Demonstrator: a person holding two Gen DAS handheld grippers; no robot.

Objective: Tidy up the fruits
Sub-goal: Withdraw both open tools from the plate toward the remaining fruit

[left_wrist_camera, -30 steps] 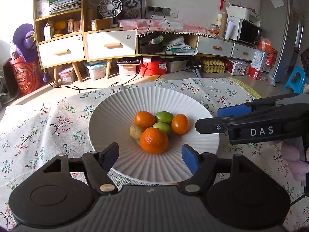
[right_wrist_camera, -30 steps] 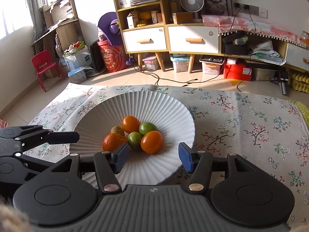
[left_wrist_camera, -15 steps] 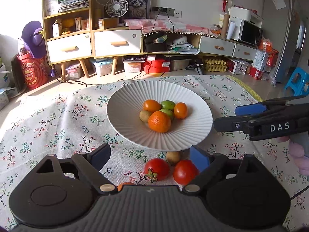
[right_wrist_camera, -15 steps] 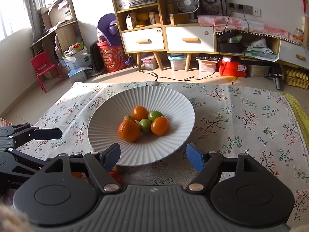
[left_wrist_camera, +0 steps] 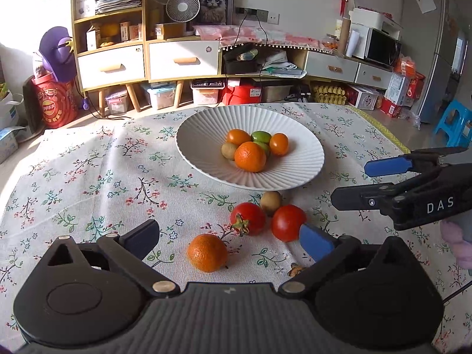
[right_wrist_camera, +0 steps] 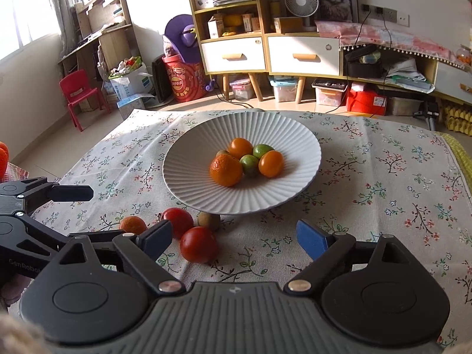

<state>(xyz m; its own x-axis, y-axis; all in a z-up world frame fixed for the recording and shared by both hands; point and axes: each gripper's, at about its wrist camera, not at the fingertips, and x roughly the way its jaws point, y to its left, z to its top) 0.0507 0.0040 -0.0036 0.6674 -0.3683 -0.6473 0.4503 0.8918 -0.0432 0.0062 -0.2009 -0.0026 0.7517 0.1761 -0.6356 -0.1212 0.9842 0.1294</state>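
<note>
Loose fruit on the bench, in front of the white ribbed plate [left_wrist_camera: 203, 147]: one mandarin [left_wrist_camera: 207, 252], two tomatoes [left_wrist_camera: 248, 217] [left_wrist_camera: 288, 222], one small brown fruit [left_wrist_camera: 270, 202] at the plate's near rim. Mandarin positioned between the spread fingers of the left claw [left_wrist_camera: 230, 236], nearer the base than the tips, touching neither finger. Right-hand tomato just beside the blue pad [left_wrist_camera: 315, 242] of the left claw. Left claw wide, holding nothing. Right claw [right_wrist_camera: 236, 237] wide as well, holding nothing; one tomato [right_wrist_camera: 199, 244] just inside its left finger, second tomato [right_wrist_camera: 178, 222] and brown fruit [right_wrist_camera: 209, 221] beyond the tips. In the plate: six fruits, orange, green and brown, clustered at centre. Flowered cloth [left_wrist_camera: 103, 171] covering the bench.
</note>
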